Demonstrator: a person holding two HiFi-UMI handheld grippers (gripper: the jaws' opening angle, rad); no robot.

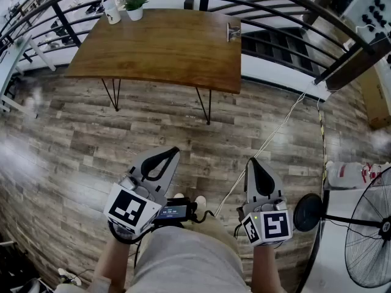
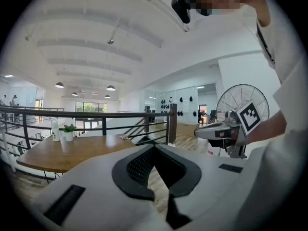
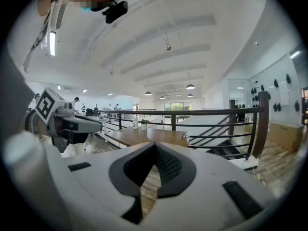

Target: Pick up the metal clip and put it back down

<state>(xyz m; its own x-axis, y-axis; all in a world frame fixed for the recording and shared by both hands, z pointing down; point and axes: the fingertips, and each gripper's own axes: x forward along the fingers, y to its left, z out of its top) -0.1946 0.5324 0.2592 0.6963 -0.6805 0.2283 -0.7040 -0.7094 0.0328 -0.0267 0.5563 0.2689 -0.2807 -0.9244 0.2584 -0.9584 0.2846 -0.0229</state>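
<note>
The metal clip (image 1: 233, 32) stands at the right edge of a wooden table (image 1: 159, 47), far ahead of both grippers. It shows small in the left gripper view (image 2: 124, 137) and in the right gripper view (image 3: 184, 135). My left gripper (image 1: 173, 151) is held low near the person's waist, jaws shut with nothing between them (image 2: 154, 147). Beside it, my right gripper (image 1: 251, 161) is shut and empty too (image 3: 155, 144). Both point toward the table across open wooden floor.
A white bottle (image 1: 111, 11) and a potted plant (image 1: 135, 8) stand at the table's far left corner. A black railing (image 1: 287, 17) and stairs lie behind the table. At the right are a standing fan (image 1: 369, 231), a white jug (image 1: 348, 174) and a cable (image 1: 269, 140) on the floor.
</note>
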